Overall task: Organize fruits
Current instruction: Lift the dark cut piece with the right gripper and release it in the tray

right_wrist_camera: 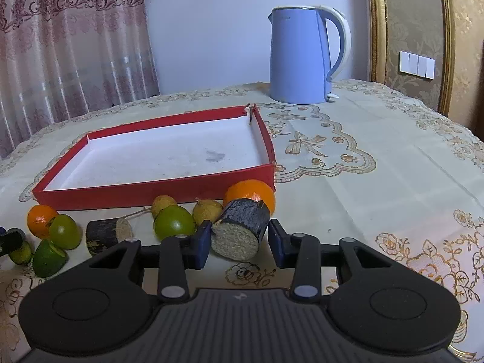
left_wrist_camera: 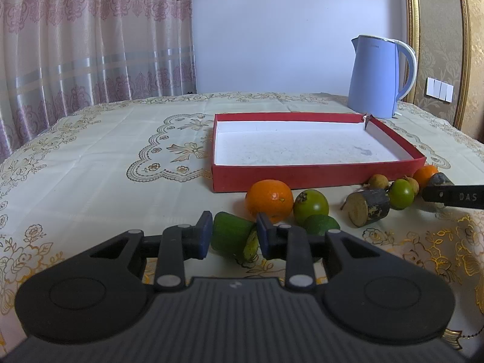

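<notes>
My left gripper (left_wrist_camera: 233,236) is shut on a green cut fruit piece (left_wrist_camera: 231,236) low over the tablecloth, its blue pads pressing both sides. My right gripper (right_wrist_camera: 242,237) is shut on a short dark sugarcane piece (right_wrist_camera: 242,230), pale cut face toward the camera. A red shallow box (left_wrist_camera: 317,177) (right_wrist_camera: 151,190) with a white floor lies just beyond the fruit row. An orange (left_wrist_camera: 269,199), a green round fruit (left_wrist_camera: 311,205), a lime half (left_wrist_camera: 320,225) and a second sugarcane piece (left_wrist_camera: 367,207) lie in front of the box. The right gripper's finger (left_wrist_camera: 453,196) shows at the far right of the left wrist view.
A blue kettle (left_wrist_camera: 375,75) (right_wrist_camera: 299,57) stands behind the box's far right corner. Another orange (right_wrist_camera: 251,195), two longans (right_wrist_camera: 207,210) and a green fruit (right_wrist_camera: 174,222) lie near the right gripper. Patterned tablecloth stretches left and right; curtain and wall stand behind.
</notes>
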`<state>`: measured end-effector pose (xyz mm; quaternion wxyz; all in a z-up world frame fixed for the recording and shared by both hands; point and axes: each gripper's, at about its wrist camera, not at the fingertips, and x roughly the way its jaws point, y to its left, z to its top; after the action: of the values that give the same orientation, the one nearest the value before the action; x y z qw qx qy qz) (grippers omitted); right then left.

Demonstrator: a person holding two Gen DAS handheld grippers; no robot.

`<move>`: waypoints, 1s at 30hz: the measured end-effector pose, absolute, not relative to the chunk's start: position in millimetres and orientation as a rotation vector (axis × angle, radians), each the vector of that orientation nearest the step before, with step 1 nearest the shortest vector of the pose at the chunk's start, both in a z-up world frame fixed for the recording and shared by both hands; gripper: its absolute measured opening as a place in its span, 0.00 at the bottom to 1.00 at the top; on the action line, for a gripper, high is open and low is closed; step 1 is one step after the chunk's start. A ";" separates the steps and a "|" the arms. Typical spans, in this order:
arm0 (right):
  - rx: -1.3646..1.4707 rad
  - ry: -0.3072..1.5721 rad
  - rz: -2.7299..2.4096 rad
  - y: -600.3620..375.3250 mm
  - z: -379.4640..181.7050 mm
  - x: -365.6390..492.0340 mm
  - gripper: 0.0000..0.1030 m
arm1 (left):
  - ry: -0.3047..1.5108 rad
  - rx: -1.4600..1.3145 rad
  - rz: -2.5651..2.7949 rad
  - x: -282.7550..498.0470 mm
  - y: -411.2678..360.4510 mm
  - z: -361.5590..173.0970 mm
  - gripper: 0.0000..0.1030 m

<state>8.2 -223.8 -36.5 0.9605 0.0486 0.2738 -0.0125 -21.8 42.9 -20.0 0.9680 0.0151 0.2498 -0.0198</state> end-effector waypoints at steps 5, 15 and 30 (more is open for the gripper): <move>0.095 0.523 -0.011 -223.3 -26.9 4.0 0.37 | 0.507 0.021 -0.042 -21.9 45.1 -18.2 0.28; 0.043 0.454 0.022 -214.6 -2.2 18.9 0.36 | 0.510 0.012 -0.037 -19.8 47.9 -17.7 0.28; -0.042 0.519 0.051 -194.4 -11.4 108.2 0.36 | 0.514 0.006 -0.042 -16.8 50.2 -17.0 0.28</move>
<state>108.2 -194.4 -11.4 0.9660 -0.0207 0.2564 0.0251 -16.8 50.2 -17.0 0.9670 0.0030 0.2540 -0.0209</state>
